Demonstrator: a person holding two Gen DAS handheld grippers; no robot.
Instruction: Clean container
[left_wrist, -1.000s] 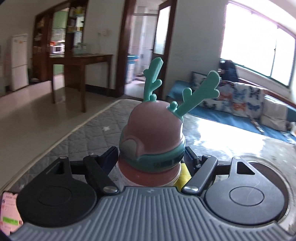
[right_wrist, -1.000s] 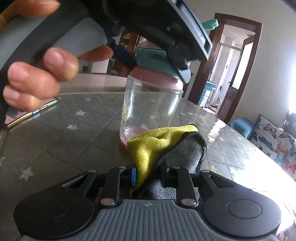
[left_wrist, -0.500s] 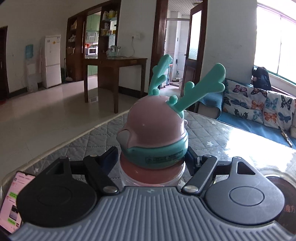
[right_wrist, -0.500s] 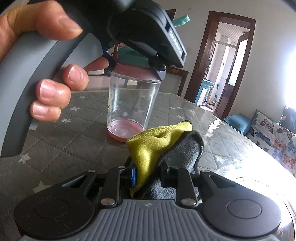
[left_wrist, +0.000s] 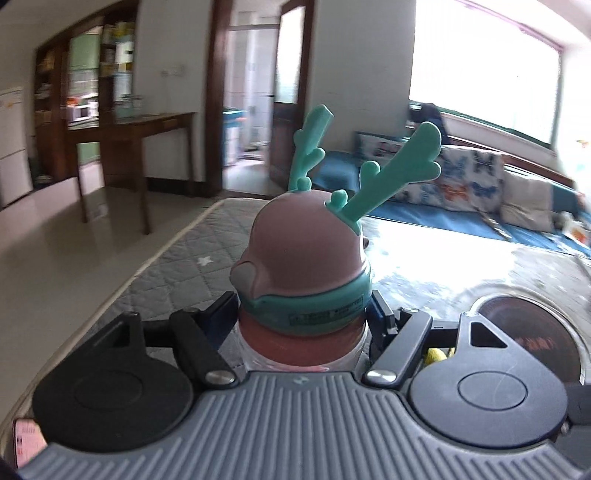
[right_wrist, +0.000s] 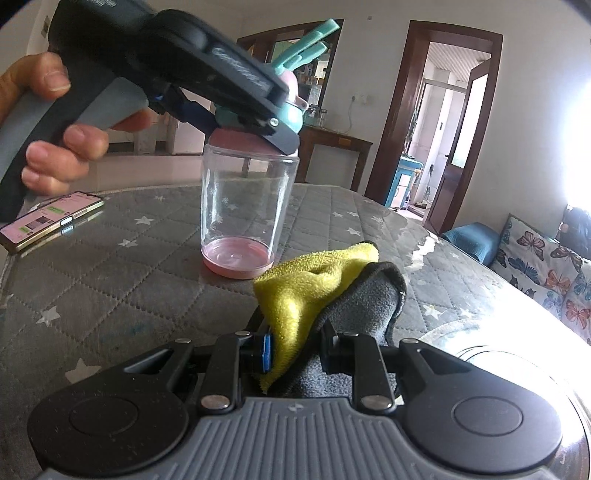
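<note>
Here, left gripper (right_wrist: 255, 122) tilted down, jaws clamping container (right_wrist: 245, 206) lid, right gripper (right_wrist: 295, 347) level, jaws pinching cloth (right_wrist: 317, 291).

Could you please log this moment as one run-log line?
left gripper: shut on bottle lid | right gripper: shut on cloth | bottle: upright on table, cloth apart

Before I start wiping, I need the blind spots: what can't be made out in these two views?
- Left wrist: bottle body hidden below the lid and the left hand-held gripper.
- Left wrist: cloth mostly hidden behind the linkage.
- Right wrist: lid mostly covered by the left hand-held gripper.
- Right wrist: phone text too small.
</note>
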